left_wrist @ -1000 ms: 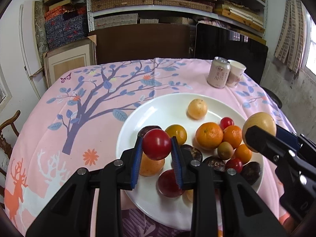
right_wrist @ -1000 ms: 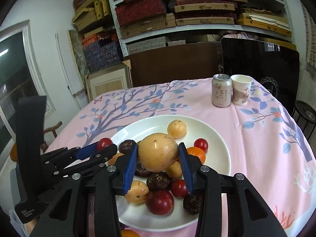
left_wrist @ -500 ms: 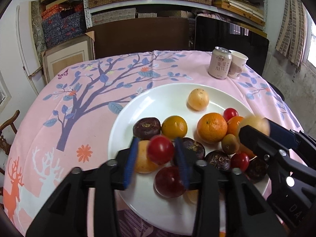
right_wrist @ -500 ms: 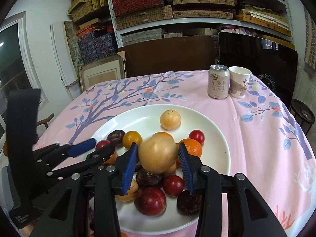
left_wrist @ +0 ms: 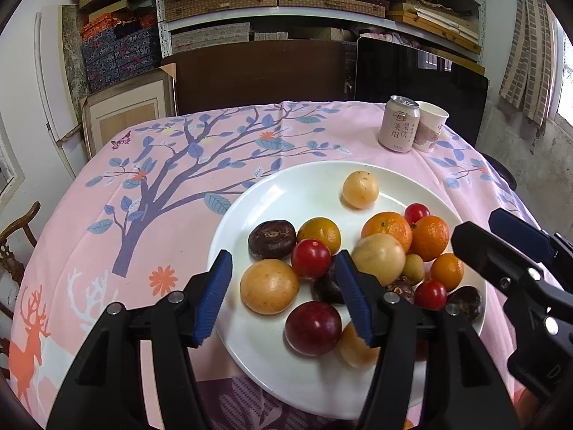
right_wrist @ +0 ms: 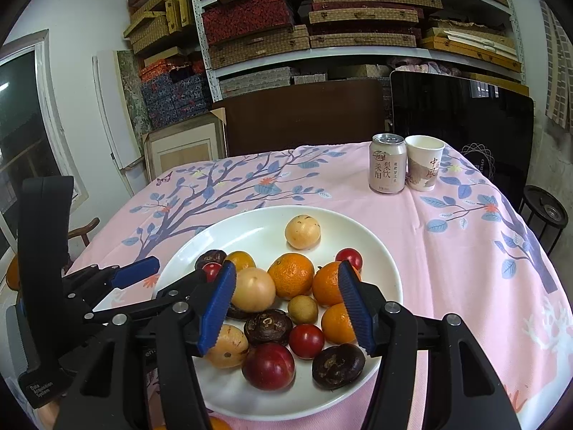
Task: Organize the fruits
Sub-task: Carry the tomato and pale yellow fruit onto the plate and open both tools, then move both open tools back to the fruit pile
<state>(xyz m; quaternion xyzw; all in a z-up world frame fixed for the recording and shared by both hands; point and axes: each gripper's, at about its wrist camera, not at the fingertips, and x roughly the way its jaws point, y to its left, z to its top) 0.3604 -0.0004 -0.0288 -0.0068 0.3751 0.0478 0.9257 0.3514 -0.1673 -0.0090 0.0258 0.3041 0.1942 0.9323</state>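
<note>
Left fingers: the left gripper (left_wrist: 283, 295) is spread wide and nothing is held; its blue ribbed pads (left_wrist: 214, 297) stand apart from every fruit.
Between the left fingers: a small round red tomato (left_wrist: 310, 258) and a round yellow-orange fruit (left_wrist: 269, 286) are seen in the gap. Both are resting on the plate, and neither is touched.
Right fingers: the right gripper (right_wrist: 286, 306) is also spread wide and empty, with its pads (right_wrist: 352, 302) kept clear of the pile.
Between the right fingers: a large pale yellow round fruit (right_wrist: 253, 289) lies just beside the left pad. A round orange mandarin (right_wrist: 290, 275) sits behind it, toward the middle of the gap.
Direction of the fruits: the pile lies straight ahead of both grippers and a little below the fingertips. The fruits are round, so no long axis must be matched.
Nearer hand: the left gripper is judged nearer to the tomato and the right gripper nearer to the pale fruit.
Fruits' place: all fruits in full view are gathered on a wide white round plate (right_wrist: 379, 247), mostly on its near half.
Surroundings: the plate stands on a pink tablecloth printed with a tree (left_wrist: 172, 165); a pink drink can (right_wrist: 388, 168) and a paper cup (right_wrist: 424, 167) stand together well apart from it.
</note>
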